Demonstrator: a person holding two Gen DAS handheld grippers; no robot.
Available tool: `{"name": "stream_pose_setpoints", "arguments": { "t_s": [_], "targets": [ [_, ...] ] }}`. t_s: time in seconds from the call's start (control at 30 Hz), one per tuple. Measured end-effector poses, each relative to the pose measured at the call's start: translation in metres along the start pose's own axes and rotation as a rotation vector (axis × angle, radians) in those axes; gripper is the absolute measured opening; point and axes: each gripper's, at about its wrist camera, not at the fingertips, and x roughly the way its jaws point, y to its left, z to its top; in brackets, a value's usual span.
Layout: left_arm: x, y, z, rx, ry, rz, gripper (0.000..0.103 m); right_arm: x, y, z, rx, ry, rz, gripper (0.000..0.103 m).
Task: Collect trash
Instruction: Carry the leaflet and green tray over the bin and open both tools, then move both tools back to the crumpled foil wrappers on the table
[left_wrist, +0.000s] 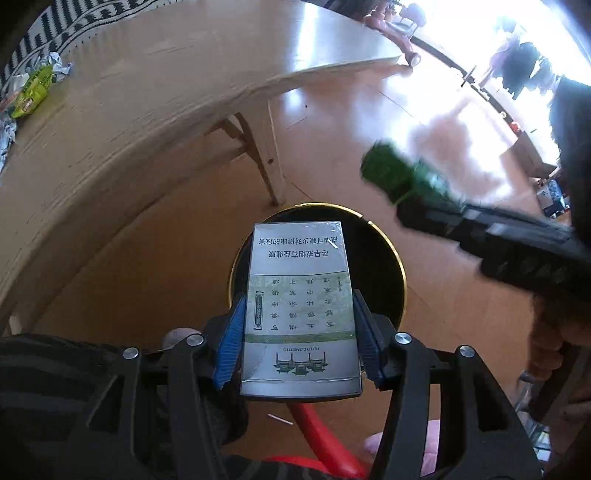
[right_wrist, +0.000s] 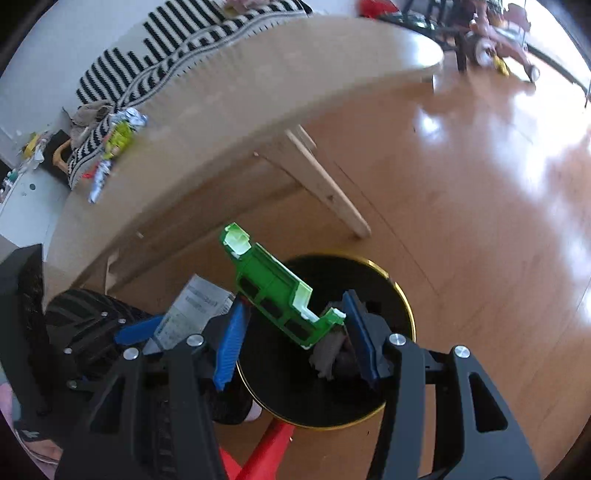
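Between the left gripper's (left_wrist: 300, 334) blue jaws sits a cigarette pack (left_wrist: 299, 310), pinched at its two long sides with its printed face toward the camera and its far end jutting out over a round black bin (left_wrist: 384, 273) with a gold rim, which stands on the wooden floor (left_wrist: 424, 122) straight beyond the jaws. The right gripper's (right_wrist: 293, 332) jaws stand about half apart and hold a green plastic piece (right_wrist: 275, 286) at a slant, its lower end against the right-hand pad and its pale-tipped upper end pointing up and to the left; whether the left-hand pad presses it I cannot tell. Under those jaws lies the same bin (right_wrist: 400, 295), with something dark and crumpled inside near the right pad.

Left of and beyond both pairs of jaws curves the tabletop (left_wrist: 140, 110), its edge close and its wooden leg (right_wrist: 328, 184) planted just past the bin. Wrappers (left_wrist: 33, 88) lie far off at the tabletop's left end beside a striped cloth (right_wrist: 147, 62). To the right the floor is open and glaring.

Only the left view shows the green piece from outside, blurred, at its upper right; only the right view shows the left gripper side-on. A red leg (right_wrist: 271, 446) rises below the bin.
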Motion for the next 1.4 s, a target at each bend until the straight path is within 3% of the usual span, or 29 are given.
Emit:
{"name": "stream_pose_setpoints", "arguments": {
  "t_s": [0.3,0.37,0.4,0.43,0.53,0.6,0.77,0.9,0.97,1.1,1.3,1.4],
  "targets": [
    [0.004,-0.002,0.005,0.011,0.004,-0.010,0.054,0.002,-0.005,0.010,0.024,0.013,-0.005,0.053],
    [0.002,-0.001,0.004,0.004,-0.016,-0.037,0.081,-0.002,-0.010,0.017,0.053,0.004,-0.014,0.068],
    [0.002,-0.002,0.003,-0.003,-0.030,-0.050,0.097,-0.006,-0.011,0.019,0.067,-0.008,-0.021,0.088],
    [-0.002,0.000,0.003,-0.016,-0.053,-0.070,0.097,-0.011,-0.013,0.022,0.081,-0.023,-0.035,0.096],
    [-0.007,0.006,0.006,-0.040,-0.040,-0.108,0.097,-0.022,-0.015,0.028,0.092,-0.052,-0.055,0.096],
    [-0.013,0.011,0.011,-0.047,-0.032,-0.089,0.097,-0.029,-0.013,0.032,0.084,-0.087,-0.087,0.096],
    [-0.076,0.053,0.025,-0.155,-0.222,0.003,0.097,-0.036,0.018,0.050,-0.020,-0.179,-0.142,0.096],
    [-0.119,0.116,0.030,-0.261,-0.329,0.168,0.097,-0.022,0.055,0.076,-0.065,-0.203,-0.095,0.096],
    [-0.129,0.155,0.027,-0.339,-0.343,0.235,0.097,-0.013,0.081,0.092,-0.099,-0.211,-0.076,0.096],
    [-0.139,0.216,0.025,-0.465,-0.330,0.292,0.097,0.008,0.135,0.125,-0.177,-0.214,-0.032,0.096],
    [-0.126,0.256,0.048,-0.460,-0.296,0.375,0.097,0.038,0.207,0.188,-0.284,-0.233,-0.024,0.096],
    [-0.112,0.270,0.067,-0.449,-0.274,0.362,0.097,0.053,0.236,0.219,-0.323,-0.244,-0.016,0.096]
  ]
}}
